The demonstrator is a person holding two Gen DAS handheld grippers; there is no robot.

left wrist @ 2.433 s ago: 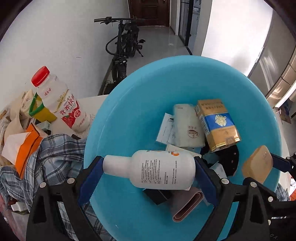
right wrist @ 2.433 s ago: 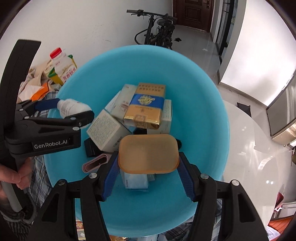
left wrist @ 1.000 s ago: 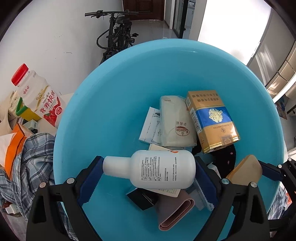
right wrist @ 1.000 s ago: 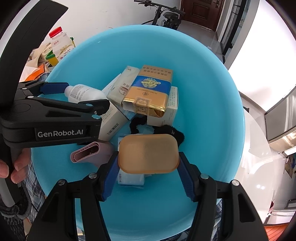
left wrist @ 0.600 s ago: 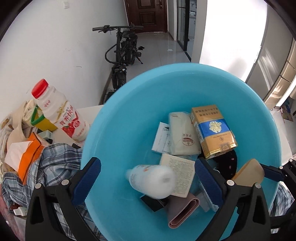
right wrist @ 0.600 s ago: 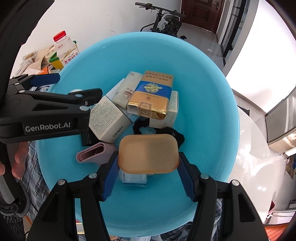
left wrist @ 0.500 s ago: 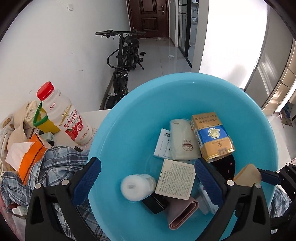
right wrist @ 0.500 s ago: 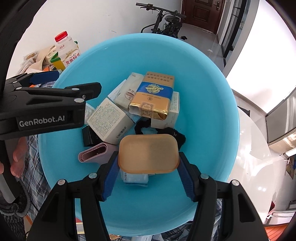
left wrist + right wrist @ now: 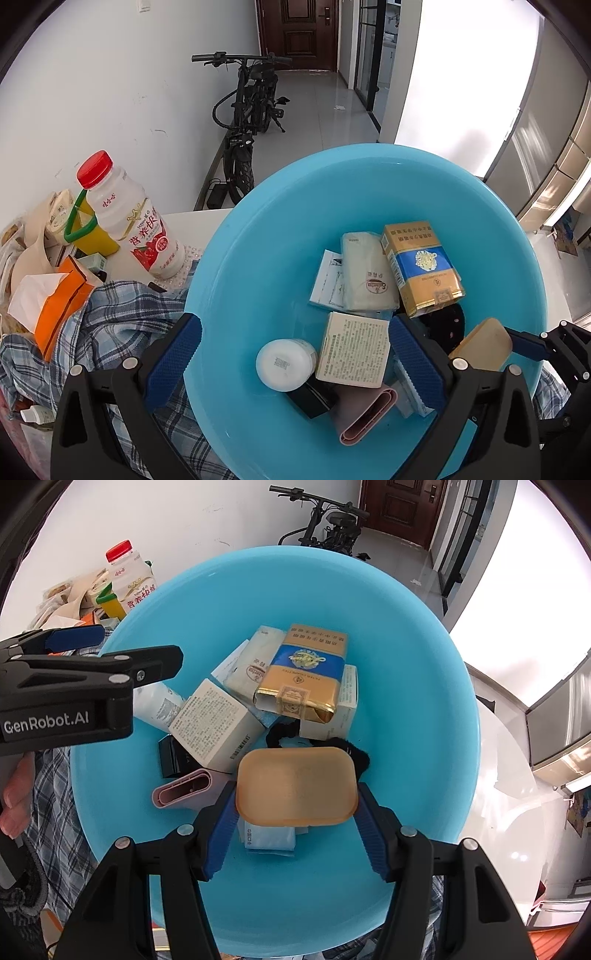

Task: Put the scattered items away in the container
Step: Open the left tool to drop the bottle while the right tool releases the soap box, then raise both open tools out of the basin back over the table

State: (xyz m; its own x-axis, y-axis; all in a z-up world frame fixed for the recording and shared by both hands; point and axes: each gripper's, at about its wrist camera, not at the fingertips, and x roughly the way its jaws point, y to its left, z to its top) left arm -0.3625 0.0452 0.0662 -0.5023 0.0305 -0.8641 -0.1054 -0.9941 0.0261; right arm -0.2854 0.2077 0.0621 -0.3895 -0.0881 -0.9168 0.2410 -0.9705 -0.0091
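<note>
White bottle [image 9: 286, 364] dropped into blue basin [image 9: 258, 258], left tool [image 9: 291, 354] now empty

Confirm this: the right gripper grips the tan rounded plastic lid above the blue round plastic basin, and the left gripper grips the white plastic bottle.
Wrong about the left gripper: its jaws are open and empty in the left wrist view; the white plastic bottle lies in the blue round plastic basin. The right gripper does grip the tan rounded plastic lid.

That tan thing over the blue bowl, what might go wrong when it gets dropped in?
The right gripper holds the tan lid above an already crowded blue basin. Dropped here, it may land tilted on the pink case or the white box and slide. The white bottle, loose against the box, could roll if bumped.
</note>
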